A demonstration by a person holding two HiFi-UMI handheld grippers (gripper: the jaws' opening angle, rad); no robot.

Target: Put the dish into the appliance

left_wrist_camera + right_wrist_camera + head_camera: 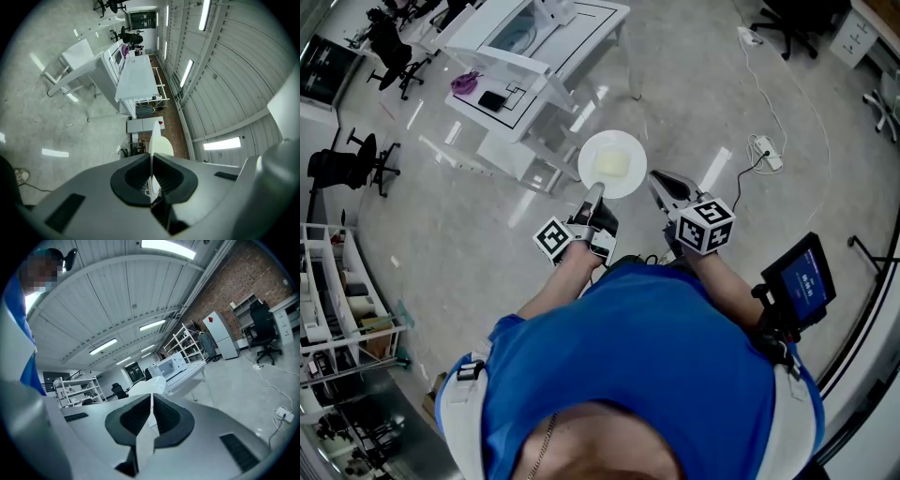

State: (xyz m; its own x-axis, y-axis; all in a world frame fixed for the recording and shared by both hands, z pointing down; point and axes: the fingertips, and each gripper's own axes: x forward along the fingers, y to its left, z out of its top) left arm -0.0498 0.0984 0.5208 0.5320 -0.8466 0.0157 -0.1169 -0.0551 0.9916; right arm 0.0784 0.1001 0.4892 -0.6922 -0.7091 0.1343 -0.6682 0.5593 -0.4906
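Plate gripped, target ahead
Left gripper (596, 191) clamps the round white plate (612, 159) at its near rim; right gripper (657, 179), closed empty, alongside; white box microwave (170, 365) beyond.

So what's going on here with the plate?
A person in a blue shirt holds a white plate out over the floor. The left gripper is shut on its near rim, and the right gripper looks shut on the rim beside it. A pale yellow piece lies on the plate. The microwave stands on a table ahead, so the plate is not in yet.
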